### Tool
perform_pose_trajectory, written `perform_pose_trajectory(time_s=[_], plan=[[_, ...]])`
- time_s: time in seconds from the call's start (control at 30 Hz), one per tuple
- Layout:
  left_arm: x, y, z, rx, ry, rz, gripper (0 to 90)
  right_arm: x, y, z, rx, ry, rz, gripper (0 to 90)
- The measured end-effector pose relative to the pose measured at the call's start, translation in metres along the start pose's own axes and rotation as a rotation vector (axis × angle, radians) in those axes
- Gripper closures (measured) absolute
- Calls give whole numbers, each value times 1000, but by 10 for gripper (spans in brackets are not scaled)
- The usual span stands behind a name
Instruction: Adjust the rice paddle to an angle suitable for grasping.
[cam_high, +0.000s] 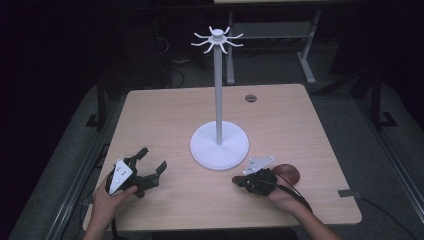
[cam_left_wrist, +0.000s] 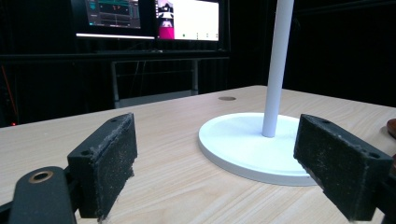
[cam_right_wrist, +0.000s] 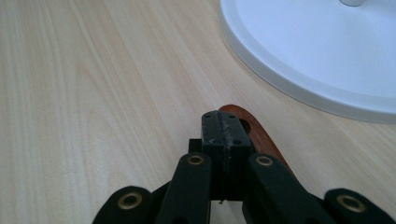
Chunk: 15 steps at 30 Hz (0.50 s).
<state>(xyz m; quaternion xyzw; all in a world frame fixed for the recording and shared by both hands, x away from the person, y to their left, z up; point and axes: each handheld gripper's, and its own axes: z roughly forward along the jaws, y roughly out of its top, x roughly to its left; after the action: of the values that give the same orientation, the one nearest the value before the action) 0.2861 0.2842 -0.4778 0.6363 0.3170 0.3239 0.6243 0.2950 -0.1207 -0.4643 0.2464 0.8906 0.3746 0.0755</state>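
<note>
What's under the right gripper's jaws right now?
A reddish-brown wooden utensil lies on the table beside and beneath the shut right gripper. The jaws and hand cover its middle.

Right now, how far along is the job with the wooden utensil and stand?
Nothing looks done: the white stand's hooks are bare. In hand: the right gripper, jaws shut, lies at the wooden utensil's holed handle on the table; a true grip is unclear. The left gripper sits open, empty. Left: probably lifting and hanging it.
</note>
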Motion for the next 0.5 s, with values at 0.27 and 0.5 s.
perform_pose_trajectory(time_s=[0.27,0.5], plan=[[0,0,0,0,-1,2,129,-7,-2,0,11,-39,15,900],[0,0,0,0,-1,1,129,-15,-5,-1,17,-82,36,900]])
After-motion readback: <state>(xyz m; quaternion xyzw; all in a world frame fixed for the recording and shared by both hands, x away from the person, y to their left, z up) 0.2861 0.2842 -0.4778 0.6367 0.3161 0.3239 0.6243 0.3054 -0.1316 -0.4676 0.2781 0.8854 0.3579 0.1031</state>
